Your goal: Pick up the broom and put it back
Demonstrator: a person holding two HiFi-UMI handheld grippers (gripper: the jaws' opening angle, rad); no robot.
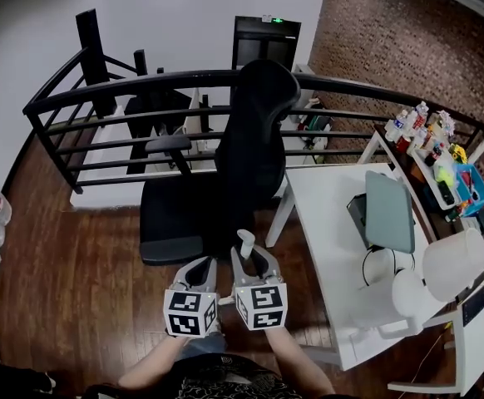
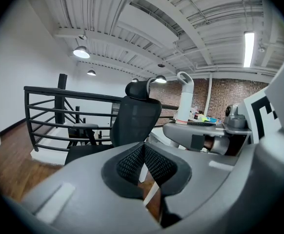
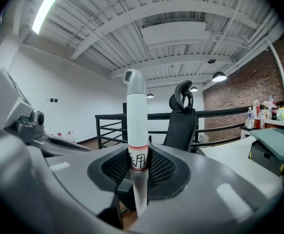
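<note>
The broom shows only as a white handle (image 3: 136, 116) with a rounded grey top and a red-edged label. It stands upright between the pads of my right gripper (image 3: 137, 167), which is shut on it. In the head view the handle's top (image 1: 246, 241) pokes up from the right gripper (image 1: 249, 262), low in the middle of the picture. My left gripper (image 1: 202, 266) is right beside it on the left. Its mesh pads meet with nothing between them in the left gripper view, where the left gripper (image 2: 143, 152) also sees the handle (image 2: 185, 99) to its right. The broom's head is hidden.
A black office chair (image 1: 225, 165) stands just ahead of both grippers, with a black railing (image 1: 142, 81) behind it. To the right is a white table (image 1: 325, 223) bearing a grey laptop (image 1: 389, 210). A shelf of bottles (image 1: 429, 140) stands at the far right. The floor is wood.
</note>
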